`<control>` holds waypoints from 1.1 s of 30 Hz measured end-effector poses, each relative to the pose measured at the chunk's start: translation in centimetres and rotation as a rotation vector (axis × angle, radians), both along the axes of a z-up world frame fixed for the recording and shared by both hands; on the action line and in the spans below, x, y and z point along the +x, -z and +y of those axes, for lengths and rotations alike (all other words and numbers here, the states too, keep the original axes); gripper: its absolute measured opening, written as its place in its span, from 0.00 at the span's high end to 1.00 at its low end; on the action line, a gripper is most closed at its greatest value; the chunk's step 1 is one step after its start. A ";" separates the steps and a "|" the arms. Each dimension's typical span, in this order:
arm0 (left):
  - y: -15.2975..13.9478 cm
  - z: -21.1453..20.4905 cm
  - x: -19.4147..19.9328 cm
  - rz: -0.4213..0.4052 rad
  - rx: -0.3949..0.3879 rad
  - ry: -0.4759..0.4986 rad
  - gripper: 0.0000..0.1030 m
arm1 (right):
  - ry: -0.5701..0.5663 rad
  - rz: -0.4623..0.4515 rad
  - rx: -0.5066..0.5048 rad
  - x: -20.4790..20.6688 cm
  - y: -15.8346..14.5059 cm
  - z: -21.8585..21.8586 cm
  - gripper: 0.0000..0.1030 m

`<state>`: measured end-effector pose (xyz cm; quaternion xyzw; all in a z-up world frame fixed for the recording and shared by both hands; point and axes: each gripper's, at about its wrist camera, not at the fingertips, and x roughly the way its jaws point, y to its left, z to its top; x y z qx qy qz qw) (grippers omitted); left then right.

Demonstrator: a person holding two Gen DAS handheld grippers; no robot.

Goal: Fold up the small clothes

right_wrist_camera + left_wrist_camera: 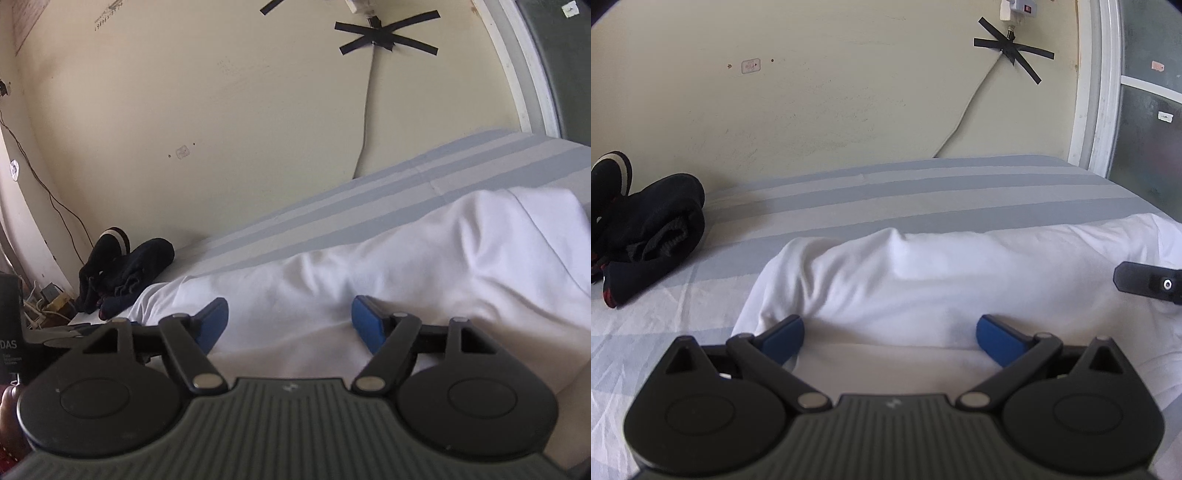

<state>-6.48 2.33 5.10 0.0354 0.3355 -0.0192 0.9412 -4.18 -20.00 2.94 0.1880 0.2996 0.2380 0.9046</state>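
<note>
A white garment [923, 280] lies folded over on the striped bed sheet [886, 192], its doubled edge toward me. My left gripper [889, 334] hovers over its near part, open, the blue pads [785, 338] wide apart and not pinching the cloth. The same white garment [406, 258] fills the right wrist view. There my right gripper [290, 319] is open above it, blue pads [214, 321] spread with only flat cloth showing between them. The dark tip of the right gripper's finger [1145, 282] pokes in at the right edge of the left wrist view.
A pile of black clothes [646, 229] with a white-striped piece lies at the left, near the wall; in the right view the same black pile [122, 273] lies at the bed's far corner. A cream wall [831, 92] with a taped cable [1012, 48] backs the bed. A door frame [1097, 92] stands at right.
</note>
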 end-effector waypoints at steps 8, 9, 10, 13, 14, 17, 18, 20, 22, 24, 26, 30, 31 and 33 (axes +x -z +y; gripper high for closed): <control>0.1 -0.3 0.1 0.005 0.007 -0.005 0.00 | -0.009 -0.001 -0.059 0.0 -0.1 1.2 0.23; 0.1 -0.4 0.1 0.005 0.006 -0.005 0.00 | -0.009 0.001 -0.048 0.0 0.0 1.1 0.23; 0.1 -0.4 0.1 0.005 0.006 -0.005 0.00 | -0.008 0.002 -0.037 0.0 0.0 0.9 0.23; 0.2 -0.3 0.1 0.007 0.005 -0.006 0.00 | 0.014 0.000 0.001 -0.7 -0.4 -0.2 0.23; 0.2 -0.3 0.1 0.007 0.005 -0.006 0.00 | 0.030 -0.008 0.007 -1.2 -0.7 -0.8 0.23; 0.3 -0.4 0.2 0.010 0.005 -0.006 0.00 | 0.101 -0.081 0.004 -3.0 -2.8 -3.2 0.23; 0.3 -0.4 0.2 0.010 0.005 -0.005 0.00 | 0.132 -0.101 -0.006 -3.4 -3.5 -4.0 0.22; 0.3 -0.4 0.2 0.010 0.004 -0.005 0.00 | 0.218 -0.127 -0.033 -4.0 -4.8 -6.2 0.21; 0.4 -0.4 0.2 0.009 0.000 -0.004 0.00 | 0.297 -0.110 -0.048 -4.1 -5.2 -8.3 0.19; 0.4 -0.3 0.2 0.007 -0.003 -0.003 0.00 | 0.374 -0.044 -0.053 -3.9 -4.7 -10.5 0.19; 0.4 -0.1 0.1 0.007 -0.005 -0.001 0.00 | 0.414 0.041 -0.032 -3.6 -3.7 -12.0 0.19; 0.4 -0.2 0.1 0.006 -0.003 -0.002 0.00 | 0.424 0.177 0.056 -3.6 -1.2 -13.3 0.19; 0.4 -0.2 0.1 0.006 -0.002 -0.002 0.00 | 0.424 0.200 0.066 -3.7 -0.8 -13.4 0.19; 0.4 -0.1 0.0 0.006 -0.001 -0.001 0.00 | 0.430 0.204 0.075 -3.9 -0.3 -13.2 0.19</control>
